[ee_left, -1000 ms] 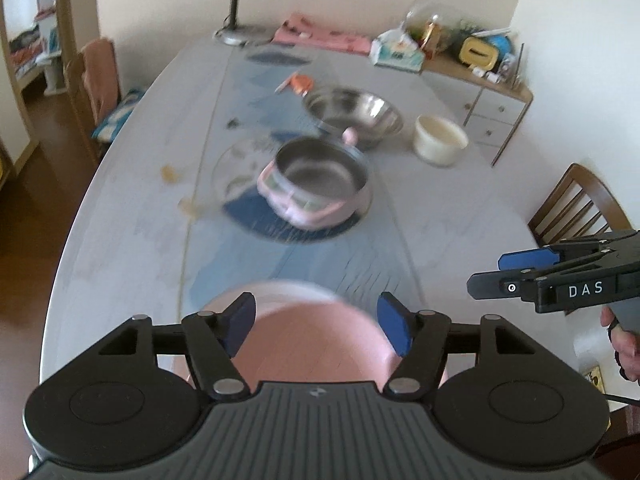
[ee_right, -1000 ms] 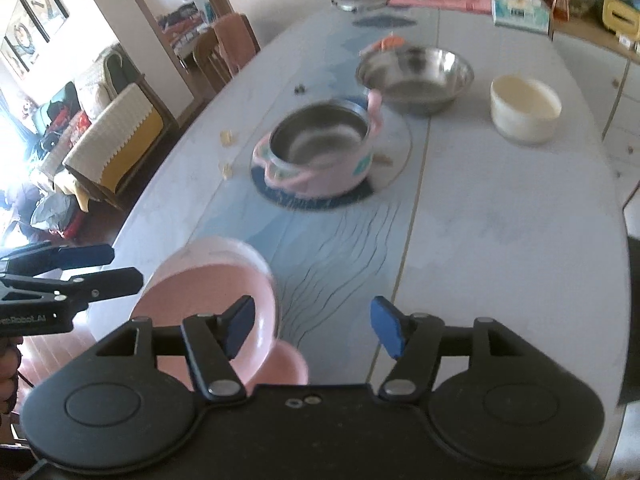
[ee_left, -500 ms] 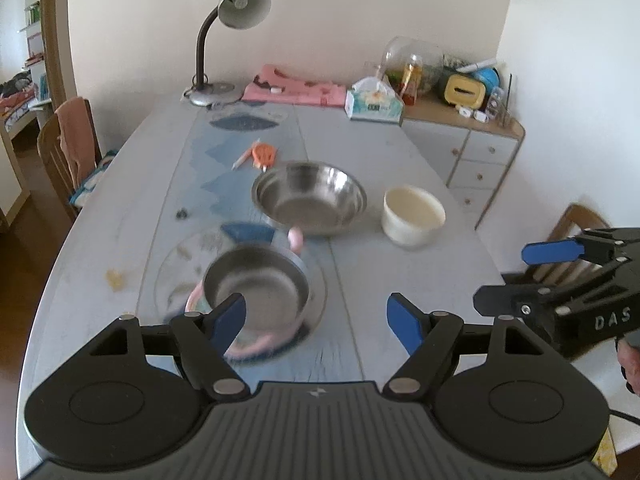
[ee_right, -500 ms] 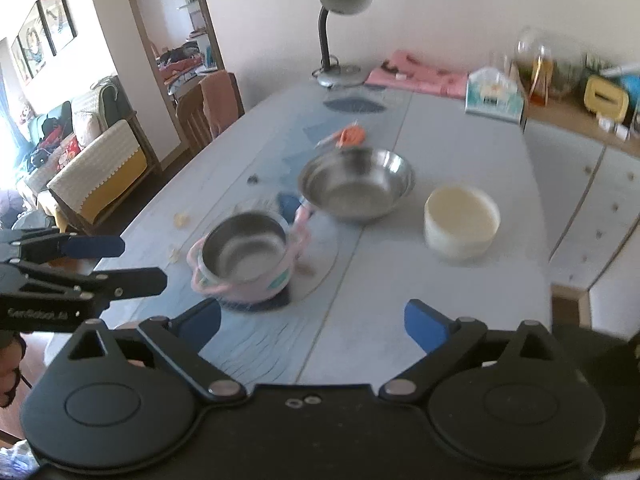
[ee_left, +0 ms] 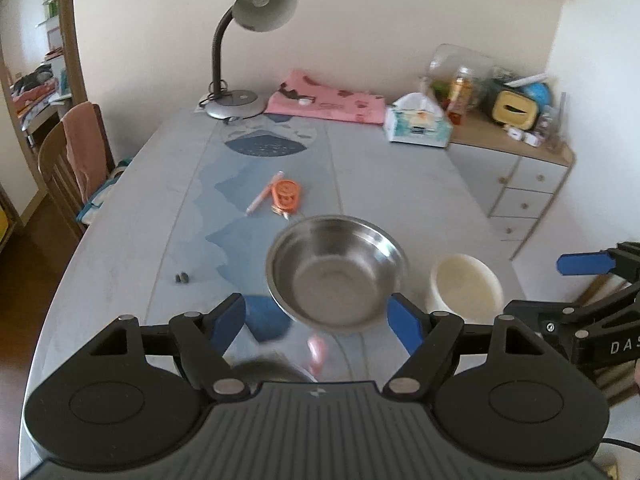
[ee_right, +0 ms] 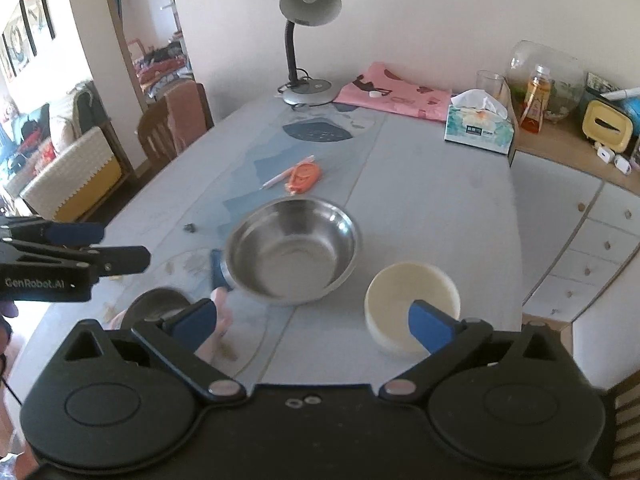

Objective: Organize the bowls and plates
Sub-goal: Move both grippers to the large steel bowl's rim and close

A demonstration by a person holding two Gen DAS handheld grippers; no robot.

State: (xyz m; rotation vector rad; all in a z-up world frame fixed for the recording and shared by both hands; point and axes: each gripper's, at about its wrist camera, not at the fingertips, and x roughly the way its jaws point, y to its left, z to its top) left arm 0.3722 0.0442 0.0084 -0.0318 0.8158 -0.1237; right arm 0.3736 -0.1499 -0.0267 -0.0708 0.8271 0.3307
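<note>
Bowls are sitting in a loose row across the middle of the worktop: a steel bowl in the centre, a cream bowl just beside it on the right, and a pink-handled pot near the front left, mostly hidden behind the black gripper bodies in both views. Judging from the task, the step in hand is choosing which vessel to nest first, and both tools are hovering above the worktop without touching anything.

To do it well, the cream bowl is looking like the natural pick for the right gripper: it is the smaller one and it is lying almost under that tool's right fingertip. Coming down with one finger inside the rim and one outside, then pinching the wall, would probably give a firmer hold than trying to span the whole bowl. The steel bowl is wide and shallow, so it is likely the receiver; setting the cream bowl into it gently would avoid clatter and sliding on the smooth surface.

Jaws of the right gripper are standing spread wide, holding nothing. The left gripper is showing the same: jaws wide apart and empty, with the steel bowl framed between the blue pads but lying beyond them, and the cream bowl off to the right.
</note>
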